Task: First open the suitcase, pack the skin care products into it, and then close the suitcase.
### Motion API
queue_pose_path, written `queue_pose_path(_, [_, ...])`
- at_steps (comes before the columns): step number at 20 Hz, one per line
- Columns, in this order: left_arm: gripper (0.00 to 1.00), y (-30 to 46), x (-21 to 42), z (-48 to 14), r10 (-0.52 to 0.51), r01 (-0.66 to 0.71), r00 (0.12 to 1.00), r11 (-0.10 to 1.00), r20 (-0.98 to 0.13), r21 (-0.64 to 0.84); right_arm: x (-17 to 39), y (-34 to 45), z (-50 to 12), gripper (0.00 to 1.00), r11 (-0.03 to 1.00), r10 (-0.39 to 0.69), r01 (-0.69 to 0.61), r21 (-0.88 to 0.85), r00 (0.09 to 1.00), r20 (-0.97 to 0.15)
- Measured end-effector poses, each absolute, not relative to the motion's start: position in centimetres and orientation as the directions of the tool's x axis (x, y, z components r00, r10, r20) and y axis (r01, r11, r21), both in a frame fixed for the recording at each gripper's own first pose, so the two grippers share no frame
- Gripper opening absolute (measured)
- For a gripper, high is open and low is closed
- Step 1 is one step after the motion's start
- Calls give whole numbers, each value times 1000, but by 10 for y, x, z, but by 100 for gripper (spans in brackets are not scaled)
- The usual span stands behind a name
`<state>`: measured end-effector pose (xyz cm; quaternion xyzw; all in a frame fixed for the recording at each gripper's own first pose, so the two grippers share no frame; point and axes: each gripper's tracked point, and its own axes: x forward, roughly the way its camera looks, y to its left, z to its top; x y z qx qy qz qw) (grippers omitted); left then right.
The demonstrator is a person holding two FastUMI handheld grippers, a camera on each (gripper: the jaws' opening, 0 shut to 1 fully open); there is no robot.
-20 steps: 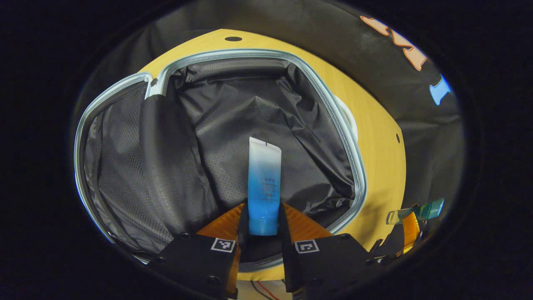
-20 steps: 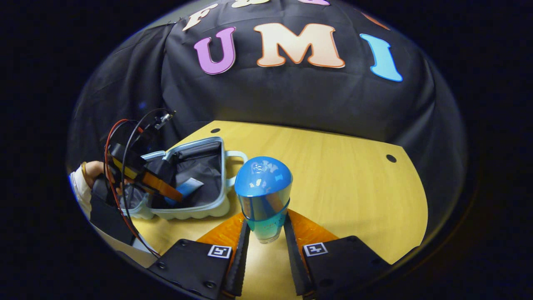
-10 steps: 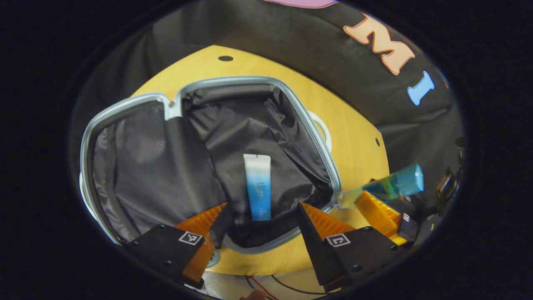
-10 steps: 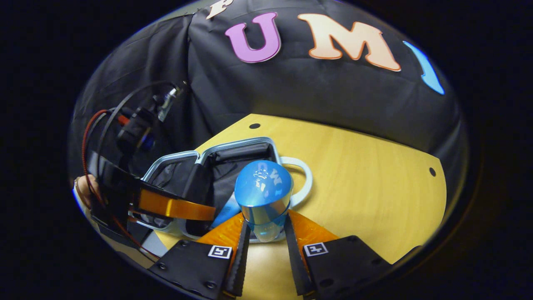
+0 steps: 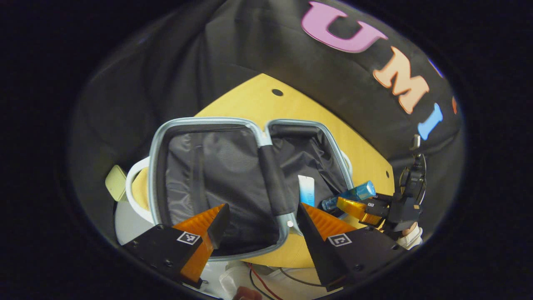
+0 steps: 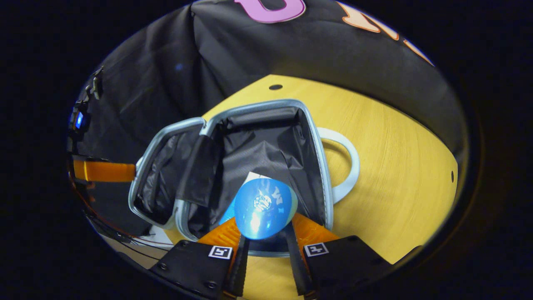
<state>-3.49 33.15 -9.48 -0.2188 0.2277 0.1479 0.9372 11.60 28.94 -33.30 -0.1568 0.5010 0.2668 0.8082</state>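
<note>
the suitcase (image 5: 216,175) lies open on the table (image 6: 395,166). left gripper (image 5: 258,218) fingers stand apart, empty. right gripper (image 6: 264,235) clamps the blue bottle (image 6: 260,208) above the tube (image 5: 306,191).

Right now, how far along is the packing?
Done: suitcase lies open and the tube is inside it. In hand: the right hand-held gripper holds the bottle over the open half; the left hand-held gripper is open. Left: drop the bottle in, close the suitcase.
</note>
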Motion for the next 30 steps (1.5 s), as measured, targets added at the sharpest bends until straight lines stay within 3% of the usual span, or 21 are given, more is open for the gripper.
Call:
queue_pose_path(13, [95, 438, -199, -95, 370, -596, 789, 657, -490, -463, 147, 320, -377, 48, 834, 177, -549, -55, 361, -915])
queue_pose_path(19, [95, 467, -211, -110, 399, -659, 742, 580, -539, -478, 138, 327, -388, 46, 793, 152, -598, -115, 378, -913])
queue_pose_path(21, [95, 473, -208, -121, 383, -660, 742, 567, -551, -494, 137, 336, -379, 61, 800, 196, -595, -78, 382, -903])
queue_pose_path(22, [95, 477, -204, -128, 373, -658, 743, 562, -556, -502, 139, 339, -372, 64, 804, 218, -591, -65, 395, -892])
queue_pose_path(25, [95, 483, -191, -137, 313, -623, 770, 559, -557, -548, 147, 340, -339, 99, 824, 264, -565, -55, 466, -844])
queue_pose_path(30, [86, 489, -174, -152, 246, -611, 773, 535, -585, -583, 152, 316, -270, 96, 895, 292, -445, -7, 598, -746])
